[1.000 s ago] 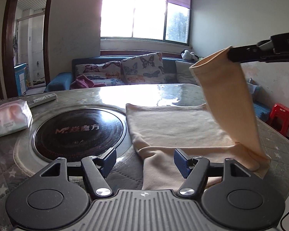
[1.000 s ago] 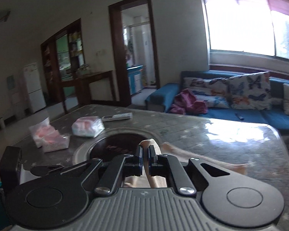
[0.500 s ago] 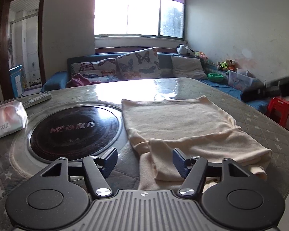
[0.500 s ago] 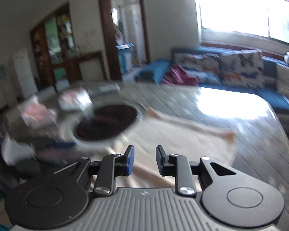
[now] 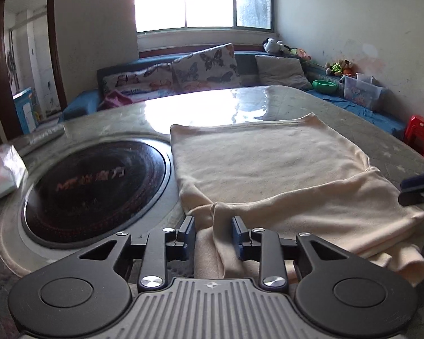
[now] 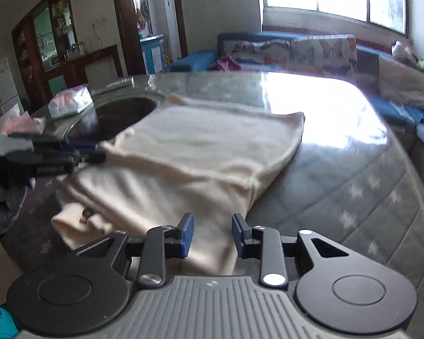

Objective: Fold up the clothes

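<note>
While the left wrist view catches the induction hob [image 5: 96, 186] left of its jaws and the red stool [image 5: 419, 135] far right, only the right wrist view shows the doorway, the dark cabinet [image 6: 51, 42] and a second tissue pack [image 6: 19, 121] on the table [image 6: 353, 183]. Cream garment [image 5: 268, 169] lies folded flat on the table, ahead of both jaw pairs, sleeve band across its near part. Left gripper [image 5: 213, 236]: jaws closing, a raised fold of the cream cloth between them, right pad looks against the fabric, left pad has a gap. Right gripper [image 6: 212, 234]: jaws partly spread, garment's near edge runs under and between the pads, contact not clear. Each view shows the other gripper low at the garment's side edge. Tissue pack [image 5: 0, 172] sits far left of the left jaws.
</note>
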